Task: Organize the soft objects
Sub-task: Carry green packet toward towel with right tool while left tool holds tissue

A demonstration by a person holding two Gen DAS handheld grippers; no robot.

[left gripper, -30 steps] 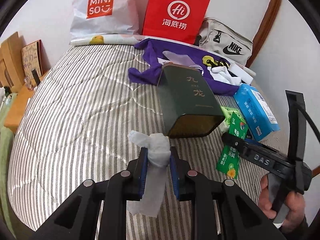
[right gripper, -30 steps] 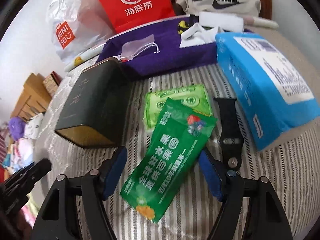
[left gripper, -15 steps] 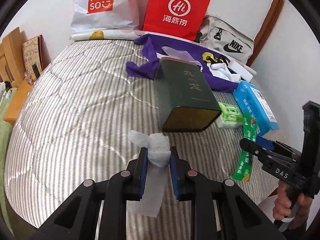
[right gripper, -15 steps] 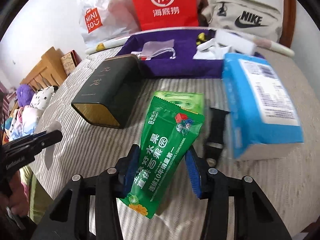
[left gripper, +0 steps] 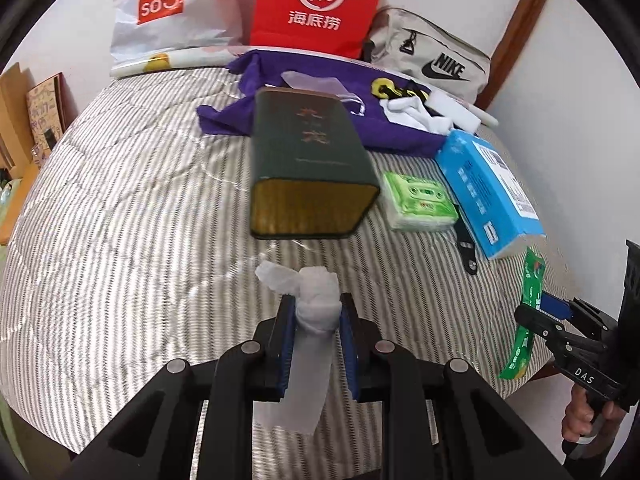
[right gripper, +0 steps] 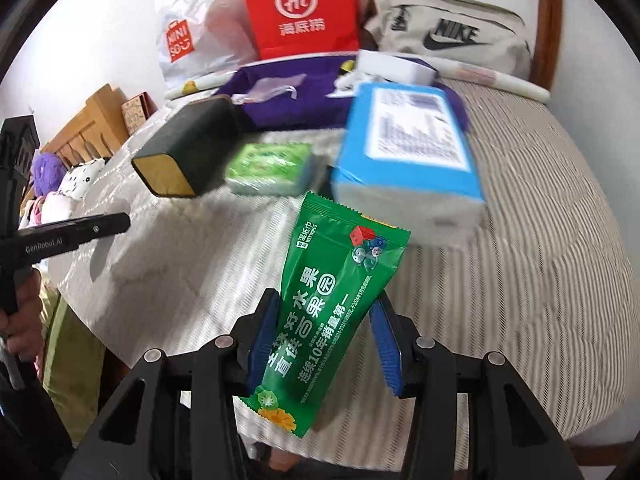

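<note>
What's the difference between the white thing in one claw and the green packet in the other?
The white tissue is plain, crumpled and knotted, while the green wet-wipe packet is a smooth, glossy printed sachet. The tissue is squeezed narrow between the left gripper pads; the packet is broader, so the right gripper stands wider around it. Shared: both are soft, pinched partway along their length, and lifted off the striped bed.

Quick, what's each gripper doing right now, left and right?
Left gripper: closed on the white tissue wad.
Right gripper: closed on the green wet-wipes packet, lifted off the bed.
</note>
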